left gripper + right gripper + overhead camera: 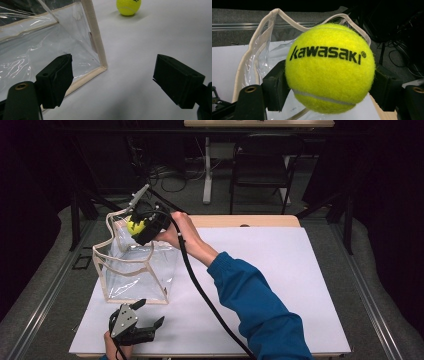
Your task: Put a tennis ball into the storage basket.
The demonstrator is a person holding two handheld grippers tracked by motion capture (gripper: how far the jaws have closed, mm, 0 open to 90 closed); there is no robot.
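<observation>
Right gripper [329, 85] is clamped across the middle of a yellow tennis ball [330, 67], 1 pad on each side, and holds it in the air over the open top of the clear bag [135, 270]; in the high view the ball [135, 226] shows at the bag's far left rim, just beside the raised cream handles [116, 215]. Handling, as a judgement: ball is light, felt-covered, so not slippery, springy under pressure – firm squeeze across the widest part is the right hold, and that is where the pads sit; a grip off the equator would likely let it pop out. Not fragile; will bounce and roll if released from too high. Orientation: a sphere, so no long axis; the black lettering faces the right gripper's camera, reading upright, the white seam curving below it – orientation should not matter for the drop. Bag is the trickier item: thin clear film with cream edging, soft, walls wavy, stands upright on the white table sheet [280, 280] with its mouth up; its long side runs roughly toward and away from the person. Left gripper [142, 317] rests low near the bag's near corner, jaws spread wide, gripping nothing. A 2nd tennis ball [128, 6] lies on the sheet beyond that corner, well apart from the bag
</observation>
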